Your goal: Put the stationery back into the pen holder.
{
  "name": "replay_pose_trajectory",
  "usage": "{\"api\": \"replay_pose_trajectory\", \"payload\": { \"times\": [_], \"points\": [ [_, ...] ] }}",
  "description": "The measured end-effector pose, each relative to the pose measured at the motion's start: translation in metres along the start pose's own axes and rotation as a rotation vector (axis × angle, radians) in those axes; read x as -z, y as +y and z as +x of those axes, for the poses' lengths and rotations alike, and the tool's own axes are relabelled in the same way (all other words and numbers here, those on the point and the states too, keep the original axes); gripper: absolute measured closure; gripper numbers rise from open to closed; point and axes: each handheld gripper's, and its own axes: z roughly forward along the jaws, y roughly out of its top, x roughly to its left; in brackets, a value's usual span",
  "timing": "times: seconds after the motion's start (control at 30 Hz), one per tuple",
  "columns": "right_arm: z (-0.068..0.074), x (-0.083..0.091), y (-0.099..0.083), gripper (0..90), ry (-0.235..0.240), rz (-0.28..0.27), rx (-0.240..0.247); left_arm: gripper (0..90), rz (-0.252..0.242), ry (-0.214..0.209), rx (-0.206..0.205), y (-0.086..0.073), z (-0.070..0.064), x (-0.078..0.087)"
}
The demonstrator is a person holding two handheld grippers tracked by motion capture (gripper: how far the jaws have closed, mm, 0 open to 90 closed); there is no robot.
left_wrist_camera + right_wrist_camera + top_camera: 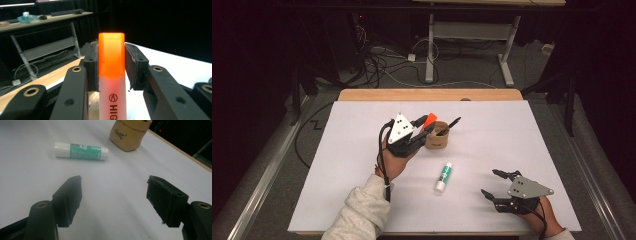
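Note:
My left gripper (422, 126) is shut on an orange highlighter (430, 120), held just left of a small brown paper cup (437, 136) near the table's middle. In the left gripper view the highlighter (111, 75) stands upright between the jaws, orange cap up. A black pen (451, 125) leans out of the cup. A white and green glue stick (443, 177) lies on the white mat in front of the cup. My right gripper (492, 184) rests low at the front right, open and empty. In the right gripper view the glue stick (81, 151) and the cup (130, 133) lie ahead.
The white mat (522, 135) covers most of the wooden table (377, 94). Beyond the far edge are cables (377, 62) on the floor and the legs of another desk (430, 47).

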Motion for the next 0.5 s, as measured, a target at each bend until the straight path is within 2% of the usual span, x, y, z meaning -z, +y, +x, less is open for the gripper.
{"api": "replay_pose_trajectory", "payload": {
  "times": [0.37, 0.43, 0.5],
  "points": [
    [0.001, -0.002, -0.001, 29.1, 0.008, 0.008, 0.003, 64.5, -0.034, -0.059, 0.007, 0.01, 0.0, -0.027],
    [0.001, -0.002, -0.001, 29.1, 0.011, 0.008, 0.001, 64.5, -0.042, -0.077, 0.024, 0.011, 0.001, -0.033],
    [0.001, -0.002, -0.002, 29.1, 0.015, 0.012, 0.006, 64.5, -0.047, -0.081, 0.024, 0.013, 0.003, -0.039]
  ]
}}
